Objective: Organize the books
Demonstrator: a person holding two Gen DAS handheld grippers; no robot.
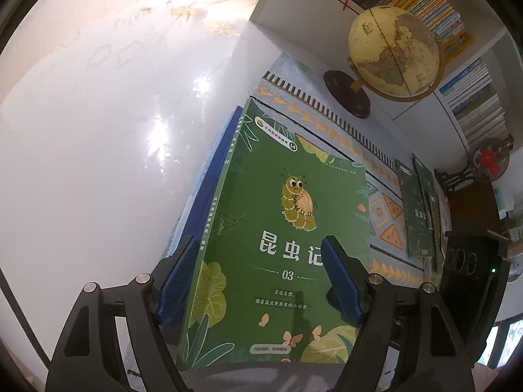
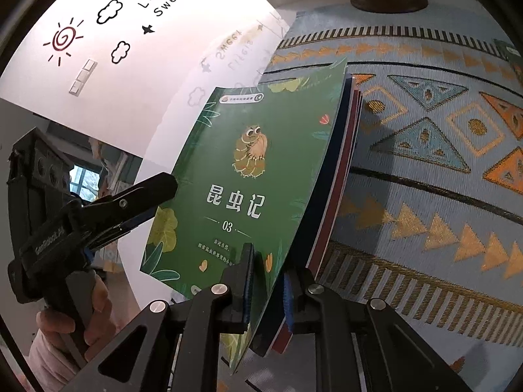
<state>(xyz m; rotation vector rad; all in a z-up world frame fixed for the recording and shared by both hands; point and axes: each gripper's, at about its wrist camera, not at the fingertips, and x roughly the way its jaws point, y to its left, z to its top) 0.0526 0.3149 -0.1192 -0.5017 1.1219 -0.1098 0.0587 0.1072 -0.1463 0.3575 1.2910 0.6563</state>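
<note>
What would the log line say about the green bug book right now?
left gripper: astride book stack, grip unclear | right gripper: shut on stack edge | green book: topmost | stack over patterned cloth

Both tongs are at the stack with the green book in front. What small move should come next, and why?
Probably lower the stack onto the patterned cloth until its bottom edge rests there. The right tongs are shut on the green book and the books behind it, while the left tongs stand wide about the stack. The pages look bowed, so I would not release yet.
</note>
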